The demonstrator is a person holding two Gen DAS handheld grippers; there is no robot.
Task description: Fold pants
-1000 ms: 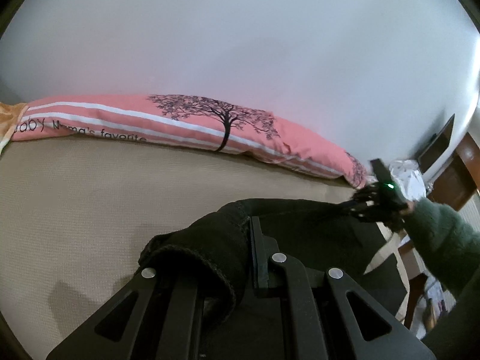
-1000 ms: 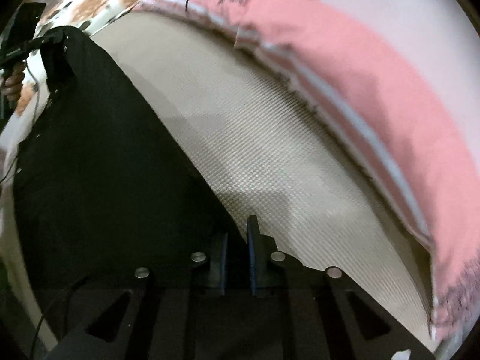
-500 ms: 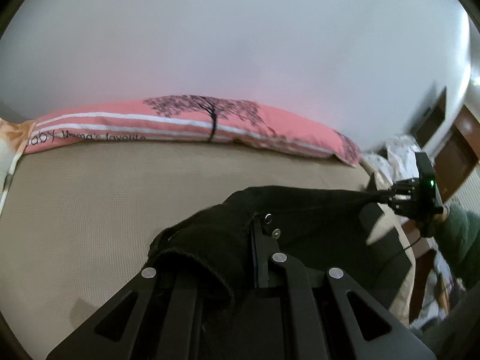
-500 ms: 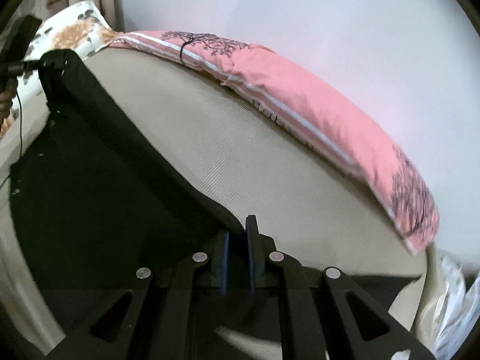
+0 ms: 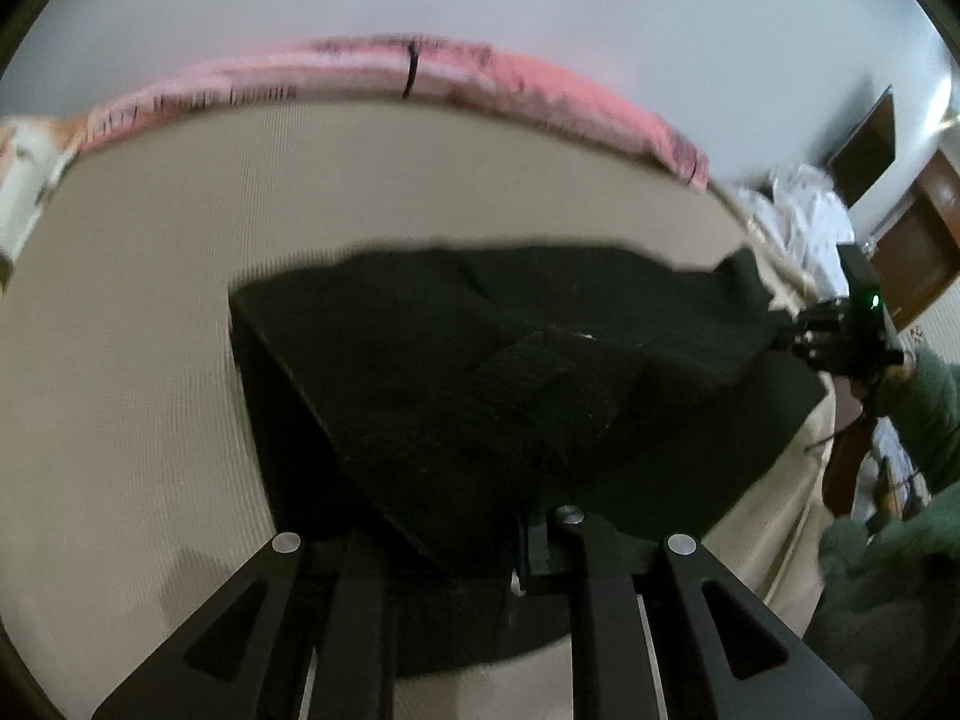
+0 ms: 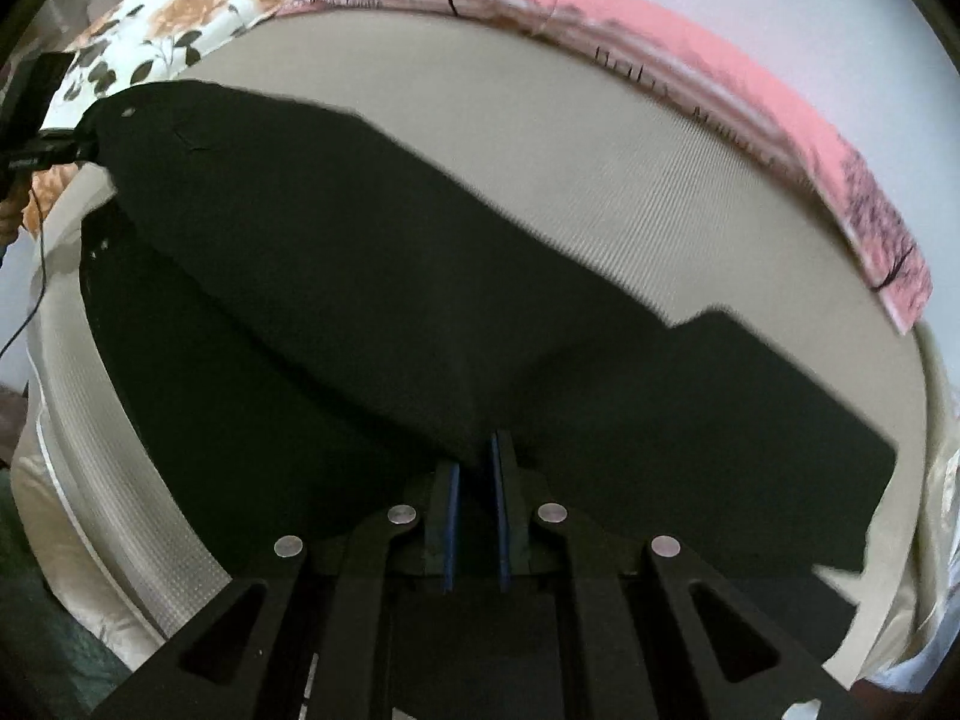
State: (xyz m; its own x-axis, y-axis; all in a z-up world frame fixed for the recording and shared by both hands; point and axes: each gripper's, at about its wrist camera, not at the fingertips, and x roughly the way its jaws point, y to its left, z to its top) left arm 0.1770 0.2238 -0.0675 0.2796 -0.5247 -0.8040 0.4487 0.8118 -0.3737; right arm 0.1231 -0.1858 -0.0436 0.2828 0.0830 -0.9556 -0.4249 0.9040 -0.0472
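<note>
The black pants (image 5: 492, 372) hang stretched between my two grippers above the beige bed (image 5: 132, 312); a lower layer lies on the bed. My left gripper (image 5: 480, 540) is shut on one edge of the pants, which drapes over its left finger. My right gripper (image 6: 477, 468) is shut on the other end of the pants (image 6: 360, 252), pinched between its blue pads. In the left wrist view the right gripper (image 5: 840, 330) shows at the far right. In the right wrist view the left gripper (image 6: 54, 141) shows at the far left.
A long pink bolster pillow (image 5: 372, 72) with a tree print lies along the far edge against a white wall; it also shows in the right wrist view (image 6: 720, 60). A floral pillow (image 6: 168, 30) lies at the bed's left end. White cloth (image 5: 798, 216) and wooden furniture (image 5: 924, 240) stand beyond the right edge.
Both grippers have lifted and tilted down towards the bed, still holding the pants. The pants now hang spread out over the bed, with more fabric in view.
</note>
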